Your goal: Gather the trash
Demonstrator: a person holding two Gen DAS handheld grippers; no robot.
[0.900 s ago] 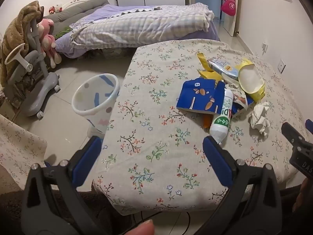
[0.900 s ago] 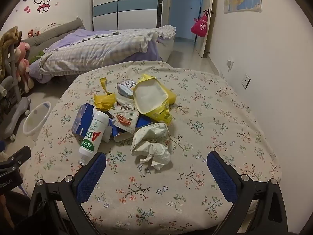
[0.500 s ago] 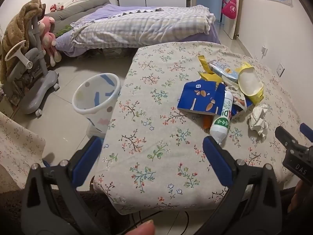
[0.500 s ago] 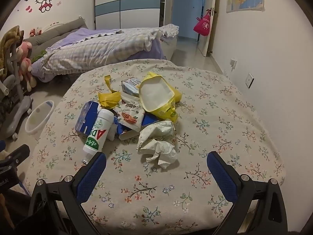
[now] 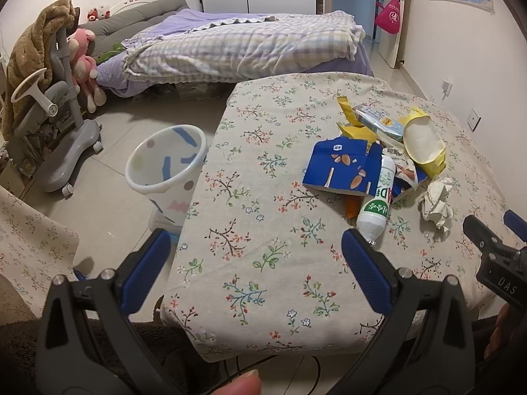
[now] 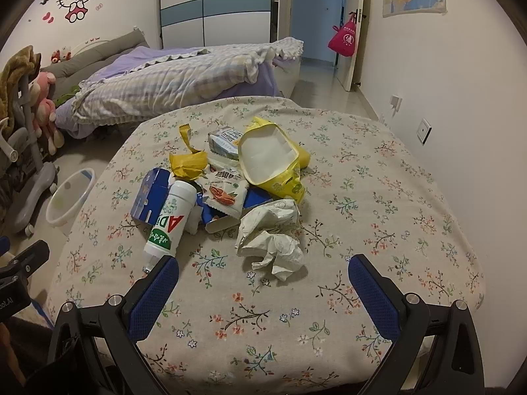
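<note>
A: How are the two grippers seen?

B: The left gripper point(image 5: 255, 247) is held with its jaws spread wide and nothing between them, above the near edge of the table point(image 5: 263, 263). The right gripper point(image 6: 263, 275) is likewise held with jaws wide apart and nothing gripped, low over the near part of the floral cloth.

A: Where is the trash found?

B: A loose heap is seen near the middle of the table. A crumpled paper wad point(image 6: 271, 233) is placed nearest the right gripper, just ahead of its jaws. A white bottle point(image 6: 169, 217) with green and red print is laid on its side to the left of the wad, its cap end pointed toward the camera. A flattened blue carton point(image 5: 342, 168) is rested against the bottle. A snack packet point(image 6: 225, 194) is laid between bottle and wad. An open yellow bag point(image 6: 273, 164) with a white inside is set behind them, and a twisted yellow wrapper point(image 6: 187, 161) beside a pale blue pouch point(image 6: 225, 141) is seen at the back.

A: And the bin?

B: A white waste basket point(image 5: 164, 168) with blue and pastel marks is stood upright on the floor point(image 5: 98, 204), just beside the table's left edge. A bed point(image 5: 243, 46) is seen beyond.
</note>
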